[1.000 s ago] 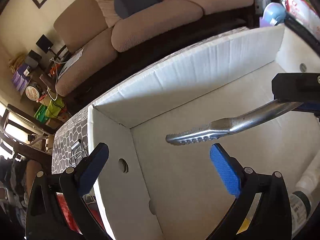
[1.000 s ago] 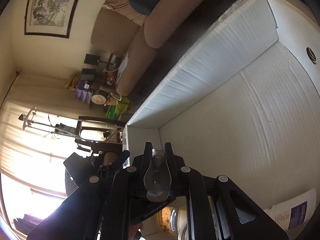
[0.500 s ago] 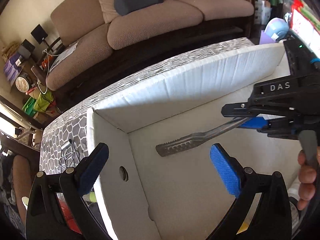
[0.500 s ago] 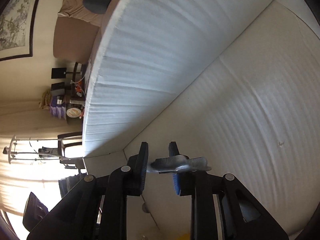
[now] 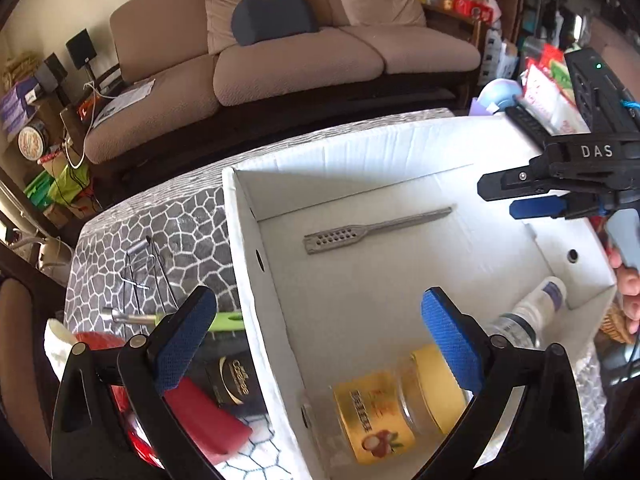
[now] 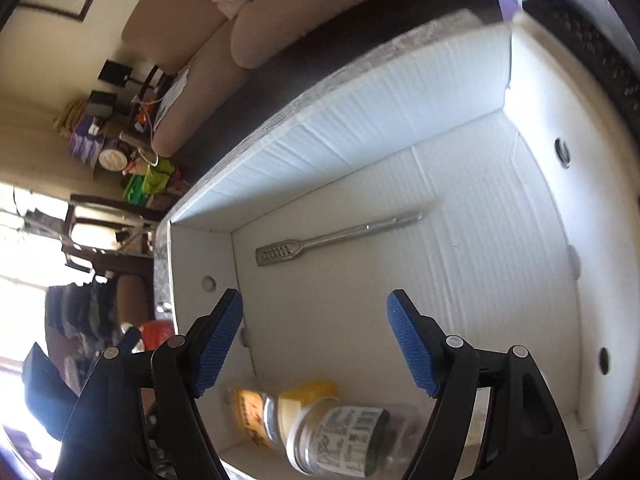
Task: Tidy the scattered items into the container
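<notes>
A flat metal utensil (image 5: 372, 230) (image 6: 336, 238) with a perforated head lies loose on the floor of the white cardboard box (image 5: 360, 152) (image 6: 360, 120), near its far wall. My right gripper (image 6: 316, 304) hovers above the box with its jaws opening and nothing between them; in the left wrist view the right gripper (image 5: 516, 196) shows at the right, over the utensil's handle end. My left gripper (image 5: 318, 304) is open and bare over the box's near left corner.
Inside the box lie a yellow-labelled jar (image 5: 384, 412) (image 6: 320, 416) and a clear bottle (image 5: 528, 312). Left of the box, on the stone-pattern tablecloth (image 5: 180, 220), are a red item (image 5: 200, 412), a black tin (image 5: 232, 380), a green-handled tool (image 5: 228, 320) and wire pieces (image 5: 140, 264).
The right gripper opened and let go of the metal utensil, which dropped flat onto the box floor. Both grippers pulled up and back, so more of the box shows.
</notes>
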The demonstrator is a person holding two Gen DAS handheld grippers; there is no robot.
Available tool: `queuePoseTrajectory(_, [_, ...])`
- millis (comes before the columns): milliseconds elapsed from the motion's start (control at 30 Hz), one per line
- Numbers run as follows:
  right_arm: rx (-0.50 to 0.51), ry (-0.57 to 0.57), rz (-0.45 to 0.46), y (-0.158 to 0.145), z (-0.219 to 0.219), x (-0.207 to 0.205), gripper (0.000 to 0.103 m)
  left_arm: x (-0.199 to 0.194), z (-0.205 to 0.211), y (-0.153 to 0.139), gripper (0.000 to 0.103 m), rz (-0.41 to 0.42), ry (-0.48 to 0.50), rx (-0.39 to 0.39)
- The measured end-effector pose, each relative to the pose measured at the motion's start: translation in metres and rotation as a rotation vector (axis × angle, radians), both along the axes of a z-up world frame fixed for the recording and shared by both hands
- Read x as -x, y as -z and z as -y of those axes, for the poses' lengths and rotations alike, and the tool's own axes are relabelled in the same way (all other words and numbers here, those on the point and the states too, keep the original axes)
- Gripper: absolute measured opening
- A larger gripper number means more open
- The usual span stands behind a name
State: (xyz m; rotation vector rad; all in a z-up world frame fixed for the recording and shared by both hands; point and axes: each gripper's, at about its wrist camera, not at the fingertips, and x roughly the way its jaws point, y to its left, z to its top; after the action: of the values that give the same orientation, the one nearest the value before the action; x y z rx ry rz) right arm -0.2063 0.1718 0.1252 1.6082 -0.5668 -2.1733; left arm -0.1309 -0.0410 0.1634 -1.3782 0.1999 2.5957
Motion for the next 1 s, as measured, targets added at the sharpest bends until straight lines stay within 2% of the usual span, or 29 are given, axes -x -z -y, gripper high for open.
queuePoseTrajectory(67, [-0.027, -0.056, -0.041, -0.015, 0.007, -0.027, 0.081, -0.023, 0.002, -0.006, 0.103, 0.003, 0.0, -0.022])
queuePoseTrajectory(167, [-0.011, -0.105, -0.091, -0.03, 0.022, -0.067, 0.081, -0.059, 0.007, -0.015, 0.103, 0.005, -0.009, -0.066])
queuePoseTrajectory(267, [-0.022, -0.148, -0.152, -0.042, 0.054, -0.103, 0.081, -0.097, 0.023, -0.023, 0.103, -0.008, -0.037, -0.108])
queuePoseTrajectory(333, [-0.01, -0.176, -0.18, -0.044, 0.076, -0.125, 0.081, -0.12, 0.041, -0.027, 0.103, -0.016, -0.072, -0.155])
queuePoseTrajectory(400, [0.005, -0.189, -0.201, -0.045, 0.098, -0.14, 0.081, -0.143, 0.065, -0.025, 0.103, -0.012, -0.127, -0.238])
queuePoseTrajectory(467, [0.028, -0.202, -0.217, -0.046, 0.112, -0.161, 0.081, -0.162, 0.094, -0.017, 0.103, 0.008, -0.194, -0.332])
queuePoseTrajectory(533, [0.049, -0.221, -0.225, -0.044, 0.125, -0.18, 0.081, -0.18, 0.123, -0.005, 0.103, 0.012, -0.268, -0.378])
queuePoseTrajectory(667, [0.038, -0.279, -0.243, -0.035, 0.157, -0.216, 0.081, -0.207, 0.185, 0.026, 0.103, 0.018, -0.41, -0.414])
queuePoseTrajectory(767, [0.016, -0.334, -0.249, -0.027, 0.184, -0.237, 0.081, -0.227, 0.225, 0.054, 0.103, 0.029, -0.514, -0.363])
queuePoseTrajectory(867, [0.005, -0.388, -0.258, -0.018, 0.213, -0.255, 0.081, -0.242, 0.267, 0.079, 0.103, 0.069, -0.611, -0.396])
queuePoseTrajectory(1000, [0.012, -0.442, -0.266, -0.003, 0.248, -0.269, 0.081, -0.259, 0.306, 0.094, 0.103, 0.047, -0.696, -0.456])
